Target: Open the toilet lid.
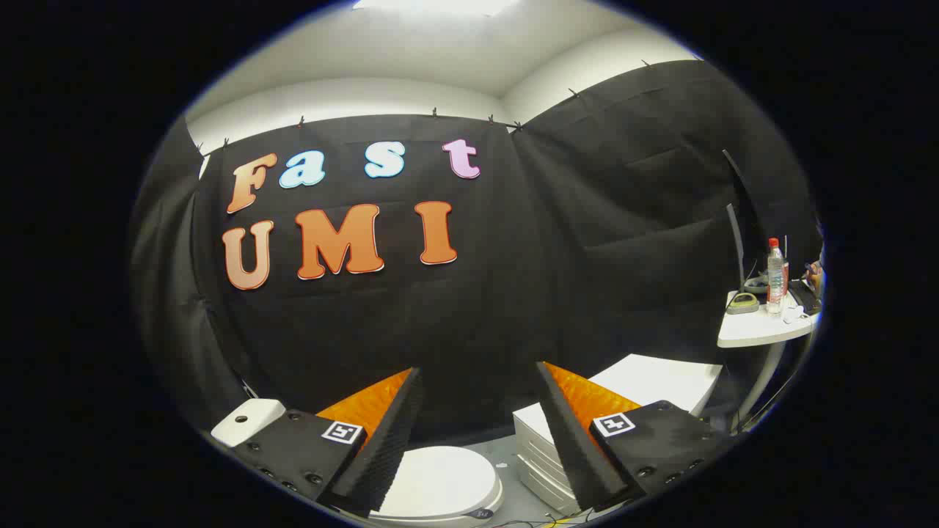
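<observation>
A white drawer unit (539, 458) stands on the grey floor (517, 499) near the right; beyond it, further right, sits a flat white box (660, 381); a small white block (246, 419) lies at the near left; far right, a white counter (759, 330) on a slim leg carries a clear bottle (775, 279) with a red cap, standing upright, with a round greenish thing (742, 302) just left of it and dark gear behind, too small to tell; black cloth (587, 242) hangs behind everything.

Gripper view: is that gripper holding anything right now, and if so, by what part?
Nothing is held. The gripper is open, its fingers spread apart above the closed toilet lid, not touching it.
</observation>
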The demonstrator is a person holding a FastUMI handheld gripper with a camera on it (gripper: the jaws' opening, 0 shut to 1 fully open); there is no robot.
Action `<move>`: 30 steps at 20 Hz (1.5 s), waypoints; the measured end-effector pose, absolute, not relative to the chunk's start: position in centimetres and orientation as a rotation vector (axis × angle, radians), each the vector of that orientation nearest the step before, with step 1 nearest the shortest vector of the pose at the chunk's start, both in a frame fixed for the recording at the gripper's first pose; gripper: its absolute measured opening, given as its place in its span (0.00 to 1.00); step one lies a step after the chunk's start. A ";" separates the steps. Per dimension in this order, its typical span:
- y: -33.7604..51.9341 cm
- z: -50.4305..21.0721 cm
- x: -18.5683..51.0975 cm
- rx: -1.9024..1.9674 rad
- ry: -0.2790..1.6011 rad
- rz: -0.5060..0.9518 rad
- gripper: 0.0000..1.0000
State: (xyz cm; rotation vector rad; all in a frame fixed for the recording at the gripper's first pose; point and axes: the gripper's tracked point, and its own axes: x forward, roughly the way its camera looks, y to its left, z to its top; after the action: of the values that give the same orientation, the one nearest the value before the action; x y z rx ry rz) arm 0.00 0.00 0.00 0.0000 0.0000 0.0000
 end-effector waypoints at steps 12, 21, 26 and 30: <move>0.2 0.5 0.1 -0.010 -0.013 0.011 0.98; 1.2 -1.4 0.9 -0.008 0.008 0.040 0.98; 1.7 -4.4 1.5 0.015 0.025 0.070 0.98; 2.4 -8.9 2.3 -0.008 0.083 0.098 0.98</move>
State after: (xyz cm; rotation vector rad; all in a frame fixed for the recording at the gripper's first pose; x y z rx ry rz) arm 2.27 2.41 -8.93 -0.0078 0.0828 0.0984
